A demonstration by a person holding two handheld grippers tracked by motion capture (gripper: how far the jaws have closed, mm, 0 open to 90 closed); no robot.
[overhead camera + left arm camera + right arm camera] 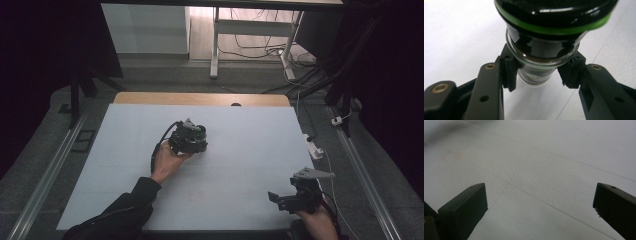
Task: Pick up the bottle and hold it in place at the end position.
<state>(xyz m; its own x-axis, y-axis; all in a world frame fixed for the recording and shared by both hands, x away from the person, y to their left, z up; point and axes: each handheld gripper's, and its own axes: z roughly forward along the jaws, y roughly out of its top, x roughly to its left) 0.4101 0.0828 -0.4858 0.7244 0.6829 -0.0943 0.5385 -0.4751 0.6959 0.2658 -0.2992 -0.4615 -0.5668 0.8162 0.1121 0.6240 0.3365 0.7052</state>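
My left gripper [537, 75] is shut on a glass jar [541, 53] with a black lid edged by a green ring [554, 28]. Its pads press the jar's glass wall from both sides, and the jar holds something dark. In the high view the left gripper [200, 137] hangs over the middle of the white table sheet [240, 150], with the jar's lid [199, 131] at its far end. My right gripper [275, 198] stays near the front right corner of the sheet. In the right gripper view its jaws stand wide open [540, 205] above bare white sheet.
A faint red square mark [197, 194] lies on the sheet near the front. The wooden table edge [200, 98] runs along the back. A white power strip [315, 149] and cables lie off the right side, and a white desk frame [216, 45] stands behind.
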